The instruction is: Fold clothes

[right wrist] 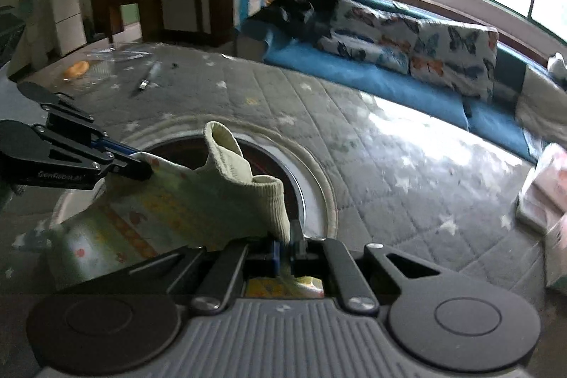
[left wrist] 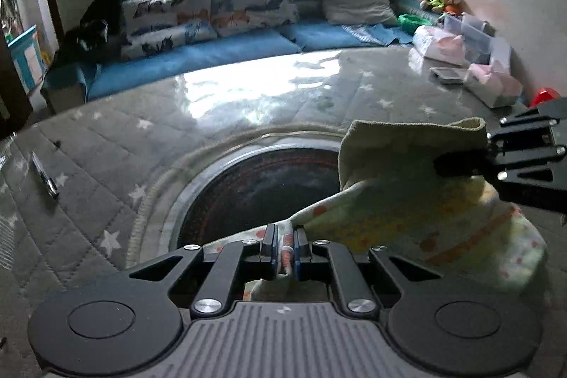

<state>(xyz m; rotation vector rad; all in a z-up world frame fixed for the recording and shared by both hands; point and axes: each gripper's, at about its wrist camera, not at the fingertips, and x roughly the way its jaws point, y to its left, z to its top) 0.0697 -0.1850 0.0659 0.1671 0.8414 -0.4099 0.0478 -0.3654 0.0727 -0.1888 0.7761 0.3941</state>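
Observation:
A small pale garment (left wrist: 407,218) with orange and yellow print and a ribbed cream cuff hangs stretched between both grippers above a round dark opening (left wrist: 255,186) in the grey quilted table cover. My left gripper (left wrist: 286,245) is shut on one printed edge of the garment. My right gripper (left wrist: 457,165) comes in from the right edge of the left wrist view and is shut on the garment near the ribbed cuff. In the right wrist view the garment (right wrist: 184,204) sags leftwards from my right gripper (right wrist: 287,245) to the left gripper (right wrist: 140,165).
Grey star-patterned quilted cover (left wrist: 106,172) spreads around the opening. A pen-like object (left wrist: 44,178) lies at left. Clear boxes and packets (left wrist: 471,59) stand at the back right. A blue sofa (left wrist: 212,52) with butterfly cushions runs under the window.

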